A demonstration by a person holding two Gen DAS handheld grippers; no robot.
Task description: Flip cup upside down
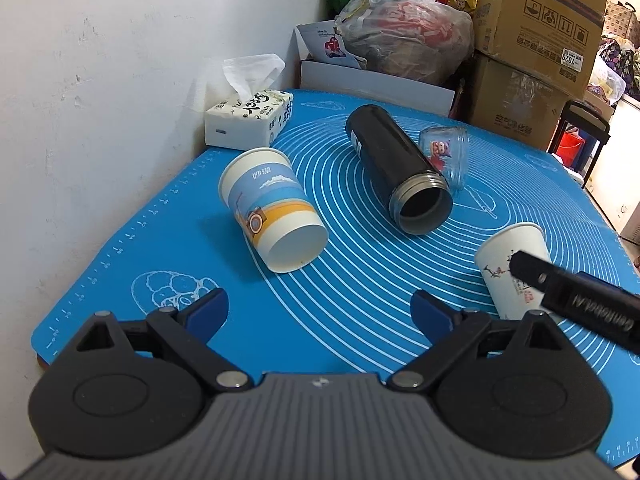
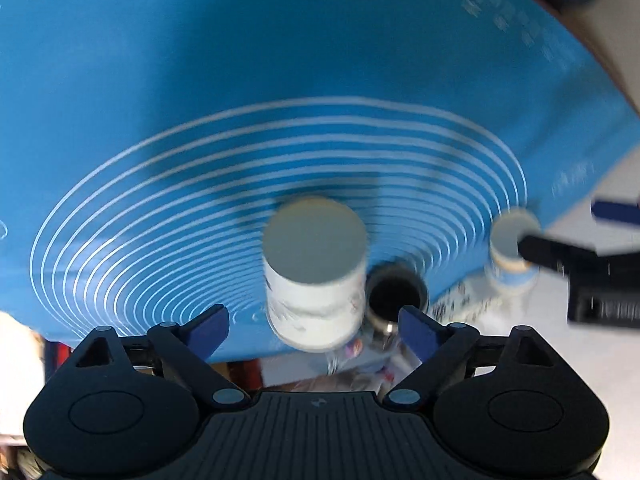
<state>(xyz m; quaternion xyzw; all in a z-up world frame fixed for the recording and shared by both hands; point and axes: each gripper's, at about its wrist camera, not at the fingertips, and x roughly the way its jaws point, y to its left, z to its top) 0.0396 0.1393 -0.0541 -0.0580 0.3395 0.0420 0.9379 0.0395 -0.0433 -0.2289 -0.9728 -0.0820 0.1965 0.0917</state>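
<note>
The right claw (image 2: 314, 330) was released, spread around the white cup (image 2: 316, 276), which stood bottom-up at the mat's (image 1: 360, 300) four o'clock. The left claw (image 1: 320, 312) hung released. The flip looked done.

blue silicone-look mat (image 1: 360, 300): matt, smooth | blue-and-white paper cup (image 1: 272, 204): smooth | black flask (image 1: 396, 168): glossy, bare metal rim | clear glass jar (image 1: 450, 152): shiny | brown cardboard boxes (image 1: 536, 20): matt
</note>
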